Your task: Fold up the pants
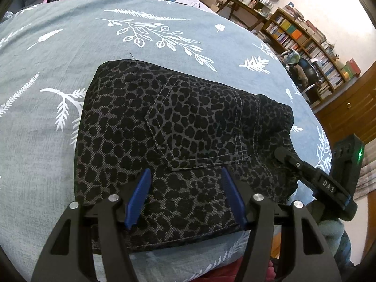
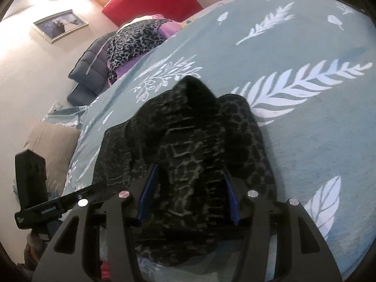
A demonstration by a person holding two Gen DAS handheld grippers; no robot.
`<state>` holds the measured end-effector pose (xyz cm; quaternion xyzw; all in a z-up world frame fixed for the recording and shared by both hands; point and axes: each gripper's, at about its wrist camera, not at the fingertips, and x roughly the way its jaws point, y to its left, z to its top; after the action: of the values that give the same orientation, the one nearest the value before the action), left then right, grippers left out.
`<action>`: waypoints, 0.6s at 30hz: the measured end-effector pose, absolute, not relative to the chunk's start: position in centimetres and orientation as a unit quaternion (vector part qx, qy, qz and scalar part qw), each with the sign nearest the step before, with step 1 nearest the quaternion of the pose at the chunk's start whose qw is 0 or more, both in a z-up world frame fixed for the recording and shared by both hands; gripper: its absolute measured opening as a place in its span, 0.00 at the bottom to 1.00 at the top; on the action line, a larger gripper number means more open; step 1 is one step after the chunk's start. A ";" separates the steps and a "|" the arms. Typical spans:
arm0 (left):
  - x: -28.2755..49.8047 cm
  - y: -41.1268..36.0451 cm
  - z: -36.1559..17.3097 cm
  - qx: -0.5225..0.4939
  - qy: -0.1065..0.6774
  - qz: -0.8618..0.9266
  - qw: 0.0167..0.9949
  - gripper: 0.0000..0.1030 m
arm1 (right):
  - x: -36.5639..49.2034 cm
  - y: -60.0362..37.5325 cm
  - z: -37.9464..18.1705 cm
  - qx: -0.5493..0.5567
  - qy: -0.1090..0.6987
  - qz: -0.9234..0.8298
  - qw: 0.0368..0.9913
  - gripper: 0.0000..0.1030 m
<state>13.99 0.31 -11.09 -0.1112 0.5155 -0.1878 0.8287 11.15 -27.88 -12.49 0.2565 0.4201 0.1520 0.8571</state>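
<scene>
Pants (image 1: 178,141) lying folded on a leaf-printed bedspread (image 1: 70,47), seen from both wrist cameras.

Left wrist view: the left gripper (image 1: 184,197) is hovering over the near part of the pants with its blue pads (image 1: 138,197) standing apart and gripping nothing; the right gripper (image 1: 289,158) is reaching in at the garment's right edge. Bare bedspread is lying open beyond and to the left; a bookshelf (image 1: 312,47) is standing far right. Right wrist view: the right gripper (image 2: 189,195) is standing open, a blurred, bunched part of the pants (image 2: 188,141) lying between its pads, apparently unpressed. A pile of clothes (image 2: 131,42) is sitting at the bed's far edge; open bedspread (image 2: 305,129) is stretching rightward.
</scene>
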 end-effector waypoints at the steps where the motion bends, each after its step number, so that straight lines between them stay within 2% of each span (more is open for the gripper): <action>1: 14.0 0.3 -11.1 -0.112 0.515 -0.187 0.829 0.61 | 11.1 -27.8 -12.4 0.256 0.419 0.155 0.857 0.53; 2: 14.1 0.3 -11.1 -0.113 0.515 -0.187 0.829 0.61 | 11.1 -27.7 -12.3 0.257 0.417 0.159 0.857 0.53; 4: 14.1 0.3 -11.0 -0.113 0.516 -0.185 0.829 0.61 | 11.1 -27.7 -12.3 0.255 0.414 0.156 0.860 0.44; 6: 14.0 0.3 -10.8 -0.113 0.514 -0.185 0.830 0.61 | 11.1 -28.1 -12.3 0.261 0.414 0.153 0.858 0.24; 8: 14.0 0.3 -10.3 -0.114 0.509 -0.185 0.833 0.61 | 11.0 -28.4 -11.7 0.262 0.407 0.159 0.860 0.18; 14: 14.4 1.3 -7.5 -0.122 0.474 -0.185 0.852 0.62 | 10.5 -29.3 -7.0 0.243 0.352 0.166 0.889 0.16; 16: 14.6 1.5 -7.2 -0.123 0.464 -0.185 0.857 0.67 | 10.5 -30.1 -5.9 0.239 0.339 0.156 0.897 0.16; 18: 14.7 1.4 -7.2 -0.121 0.460 -0.184 0.860 0.68 | 10.8 -31.1 -6.2 0.235 0.340 0.138 0.900 0.16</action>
<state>14.71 1.45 -7.18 -0.1213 0.4598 -0.1842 0.8602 10.77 -31.07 -6.21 0.2353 0.3396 0.1381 0.9002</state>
